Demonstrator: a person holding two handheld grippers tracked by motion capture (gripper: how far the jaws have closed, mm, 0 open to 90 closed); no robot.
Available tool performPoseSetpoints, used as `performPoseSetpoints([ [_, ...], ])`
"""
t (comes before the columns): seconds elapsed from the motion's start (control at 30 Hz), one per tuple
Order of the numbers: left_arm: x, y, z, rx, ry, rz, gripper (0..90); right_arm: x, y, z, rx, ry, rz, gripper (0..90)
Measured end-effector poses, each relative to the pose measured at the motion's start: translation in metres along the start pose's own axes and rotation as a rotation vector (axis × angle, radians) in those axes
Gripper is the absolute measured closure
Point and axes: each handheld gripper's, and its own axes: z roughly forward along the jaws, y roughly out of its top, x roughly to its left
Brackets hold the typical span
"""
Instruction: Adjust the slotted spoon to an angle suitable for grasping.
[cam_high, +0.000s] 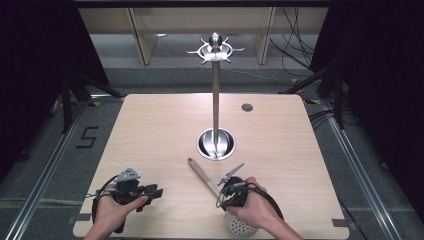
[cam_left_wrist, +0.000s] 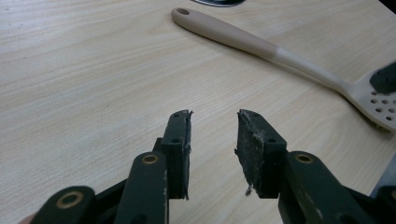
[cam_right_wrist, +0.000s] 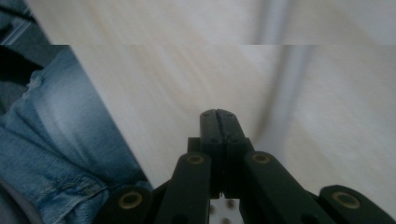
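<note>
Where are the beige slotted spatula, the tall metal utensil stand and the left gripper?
Beige slotted spatula (cam_left_wrist: 243, 37): left gripper view, middle of its handle.
Tall metal utensil stand (cam_high: 215, 95): high view, on its upright pole.
Left gripper (cam_left_wrist: 214, 128): left gripper view, midway between its fingertips.

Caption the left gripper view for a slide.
Left tongs empty above wooden table, slotted spoon lying beyond.

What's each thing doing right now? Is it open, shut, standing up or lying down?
left gripper: open, nothing between its jaws.
right gripper: shut, jaws pressed together, nothing between them.
slotted spoon: lying flat on the table, handle end towards the stand.
stand: upright, nothing hanging on it.
</note>
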Motion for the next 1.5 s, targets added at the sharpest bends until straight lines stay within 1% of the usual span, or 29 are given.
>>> performPoseSetpoints([
  [0.03, 0.0, 0.0, 0.0, 0.0, 0.0, 0.0, 63.1, 0.004, 0.001, 0.003, 0.016, 0.015, -0.021, 90.0],
  [0.13, 0.001, 0.0, 0.0, 0.001, -0.004, 0.004, 62.5, 0.01, 0.003, 0.01, 0.042, 0.017, -0.033, 90.0],
  [0.27, 0.002, 0.0, 0.0, -0.001, -0.001, 0.008, 60.9, 0.011, 0.003, 0.019, 0.106, 0.018, -0.025, 90.0],
  [0.3, 0.003, 0.0, 0.0, 0.005, -0.001, 0.013, 60.9, 0.011, 0.003, 0.019, 0.106, 0.018, -0.025, 90.0],
  [0.37, 0.003, 0.0, 0.0, 0.005, -0.001, 0.011, 60.7, 0.012, 0.001, 0.021, 0.13, -0.001, -0.037, 90.0],
  [0.4, 0.003, 0.0, 0.0, 0.005, -0.001, 0.012, 60.5, 0.01, 0.001, 0.023, 0.139, -0.007, -0.069, 90.0],
  [0.43, 0.002, 0.0, 0.0, 0.001, -0.001, 0.006, 60.4, 0.011, 0.0, 0.025, 0.16, -0.026, -0.058, 90.0],
  [0.53, 0.002, 0.0, 0.0, -0.002, -0.004, 0.01, 60.2, 0.009, 0.0, 0.025, 0.162, -0.02, -0.071, 90.0],
  [0.6, 0.002, 0.0, 0.0, -0.001, -0.004, 0.009, 60.1, 0.009, 0.001, 0.024, 0.165, -0.032, -0.05, 90.0],
  [0.67, 0.003, 0.0, 0.0, 0.003, -0.003, 0.013, 60.0, 0.007, 0.001, 0.022, 0.172, -0.04, -0.053, 90.0],
  [0.7, 0.003, 0.0, 0.0, 0.004, -0.003, 0.014, 60.0, 0.003, 0.0, 0.022, 0.17, -0.075, -0.069, 90.0],
  [0.73, 0.003, 0.0, 0.0, 0.0, -0.004, 0.012, 59.9, 0.003, -0.001, 0.021, 0.174, -0.081, -0.059, 90.0],
  [0.77, 0.003, 0.0, 0.0, 0.0, -0.004, 0.013, 59.9, 0.005, -0.001, 0.02, 0.199, -0.061, -0.003, 90.0],
  [0.8, 0.003, 0.0, 0.0, 0.0, -0.004, 0.013, 59.7, 0.005, -0.001, 0.02, 0.199, -0.061, -0.003, 90.0],
  [0.83, 0.003, 0.0, 0.0, -0.001, -0.005, 0.014, 59.7, 0.0, -0.004, 0.017, 0.216, -0.103, -0.032, 90.0],
  [0.9, 0.002, 0.0, 0.0, -0.004, -0.004, 0.009, 59.5, -0.004, -0.007, 0.013, 0.235, -0.108, -0.018, 90.0],
  [1.03, 0.003, 0.0, 0.0, 0.001, -0.005, 0.013, 59.3, -0.011, -0.013, 0.007, 0.237, -0.118, -0.009, 90.0],
  [1.07, 0.003, 0.0, 0.0, 0.005, -0.005, 0.014, 59.0, -0.017, -0.016, 0.004, 0.239, -0.138, -0.036, 90.0],
  [1.1, 0.003, 0.0, 0.0, 0.005, -0.005, 0.014, 58.8, -0.017, -0.016, 0.004, 0.239, -0.138, -0.036, 90.0],
  [1.17, 0.003, 0.0, 0.0, 0.0, -0.004, 0.015, 58.6, -0.02, -0.02, 0.001, 0.251, -0.137, -0.015, 90.0],
  [1.2, 0.003, 0.0, 0.0, 0.0, -0.006, 0.011, 58.3, -0.028, -0.024, -0.002, 0.292, -0.197, -0.077, 90.0],
  [1.23, 0.003, 0.0, 0.001, -0.001, -0.007, 0.012, 58.3, -0.028, -0.024, -0.002, 0.292, -0.197, -0.077, 90.0],
  [1.27, 0.003, 0.0, 0.0, 0.002, -0.006, 0.013, 58.2, -0.029, -0.028, -0.002, 0.294, -0.192, -0.04, 90.0],
  [1.3, 0.003, 0.0, 0.001, -0.005, -0.007, 0.012, 58.1, -0.032, -0.03, -0.003, 0.281, -0.17, -0.035, 90.0],
  [1.33, 0.003, 0.0, 0.001, -0.005, -0.006, 0.012, 58.1, -0.03, -0.032, -0.004, 0.269, -0.161, 0.006, 90.0],
  [1.4, 0.003, 0.0, 0.002, -0.003, -0.004, 0.013, 58.0, -0.029, -0.032, -0.006, 0.235, -0.158, -0.017, 90.0],
  [1.43, 0.003, 0.001, 0.001, 0.011, 0.002, 0.029, 57.9, -0.028, -0.032, -0.006, 0.218, -0.153, -0.016, 90.0],
  [1.47, 0.003, 0.001, 0.001, 0.015, -0.004, 0.028, 57.8, -0.029, -0.03, -0.007, 0.202, -0.161, -0.055, 89.0],
  [1.5, 0.002, 0.001, 0.001, 0.001, -0.006, 0.016, 57.2, -0.025, -0.026, -0.007, 0.177, -0.147, -0.025, 85.5],
])
